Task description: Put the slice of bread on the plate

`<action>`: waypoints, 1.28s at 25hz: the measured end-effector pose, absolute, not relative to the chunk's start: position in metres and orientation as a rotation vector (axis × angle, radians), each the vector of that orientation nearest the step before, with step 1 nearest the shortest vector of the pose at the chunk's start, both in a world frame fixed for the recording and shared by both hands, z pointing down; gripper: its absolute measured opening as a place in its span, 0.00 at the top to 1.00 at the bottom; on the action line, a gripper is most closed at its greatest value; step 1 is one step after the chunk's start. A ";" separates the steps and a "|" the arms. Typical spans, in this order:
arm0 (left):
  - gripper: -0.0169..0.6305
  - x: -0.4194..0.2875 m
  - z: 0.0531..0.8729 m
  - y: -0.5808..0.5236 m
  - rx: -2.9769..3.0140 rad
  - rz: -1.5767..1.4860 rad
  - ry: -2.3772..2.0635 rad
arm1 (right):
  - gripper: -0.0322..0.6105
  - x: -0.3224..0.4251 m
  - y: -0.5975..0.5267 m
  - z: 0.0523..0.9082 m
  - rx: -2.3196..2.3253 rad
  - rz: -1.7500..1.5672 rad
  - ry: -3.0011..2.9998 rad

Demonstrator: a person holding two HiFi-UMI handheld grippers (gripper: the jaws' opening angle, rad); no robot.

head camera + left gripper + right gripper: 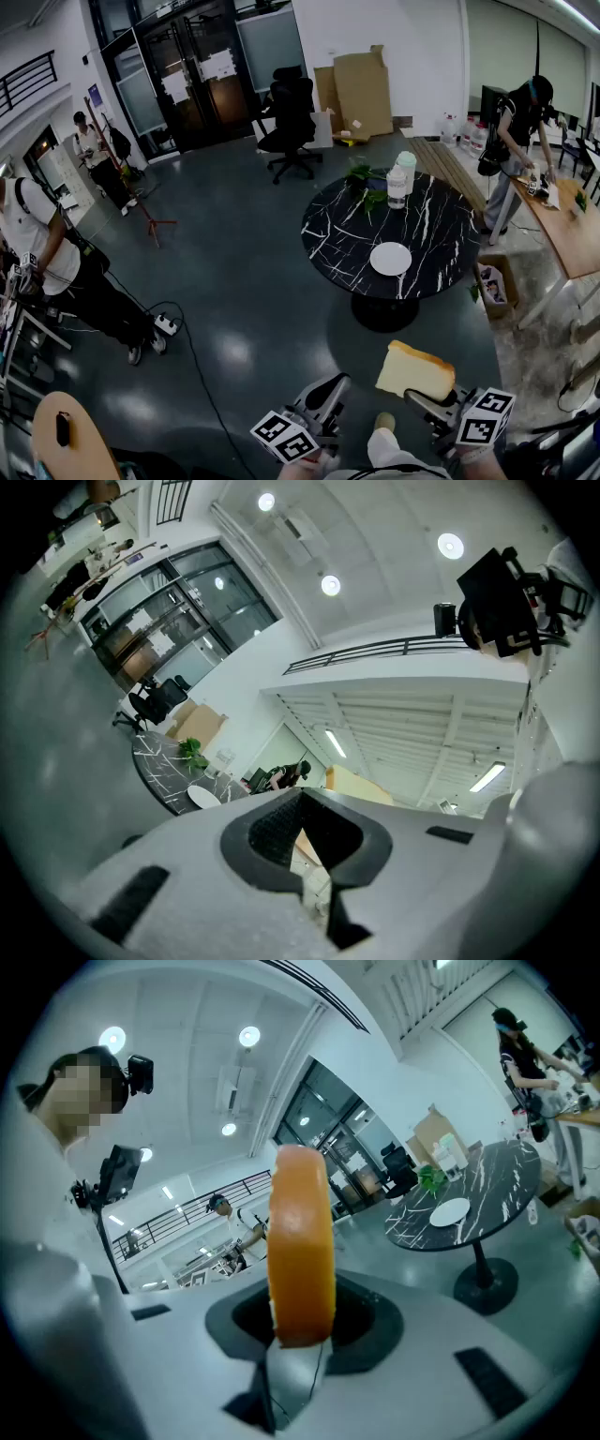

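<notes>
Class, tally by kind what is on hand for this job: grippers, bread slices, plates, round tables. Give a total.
grippers: 2, the left gripper and the right gripper
bread: 1
plate: 1
table: 1
total: 5

Looks like an open office hall. Shows glass doors (187, 80), black office chairs (292, 114), cardboard boxes (361, 92), a round black marble-top table (339, 230) and a mezzanine railing (375, 650).
</notes>
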State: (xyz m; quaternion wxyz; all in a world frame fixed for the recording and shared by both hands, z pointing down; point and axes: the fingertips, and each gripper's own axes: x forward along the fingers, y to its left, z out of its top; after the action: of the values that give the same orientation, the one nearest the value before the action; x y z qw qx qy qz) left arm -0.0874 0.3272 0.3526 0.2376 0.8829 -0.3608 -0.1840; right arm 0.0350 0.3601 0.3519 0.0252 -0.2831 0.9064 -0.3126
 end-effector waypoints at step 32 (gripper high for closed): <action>0.96 -0.030 0.358 0.110 2.409 -0.484 -1.033 | 0.81 0.081 0.147 0.380 -0.774 -1.083 2.826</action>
State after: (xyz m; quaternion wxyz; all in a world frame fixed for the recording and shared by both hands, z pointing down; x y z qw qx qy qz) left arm -0.0295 0.1095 0.3577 0.2357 0.8783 -0.3766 -0.1766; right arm 0.0807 0.1472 0.3801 0.0088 -0.2478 0.9047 -0.3466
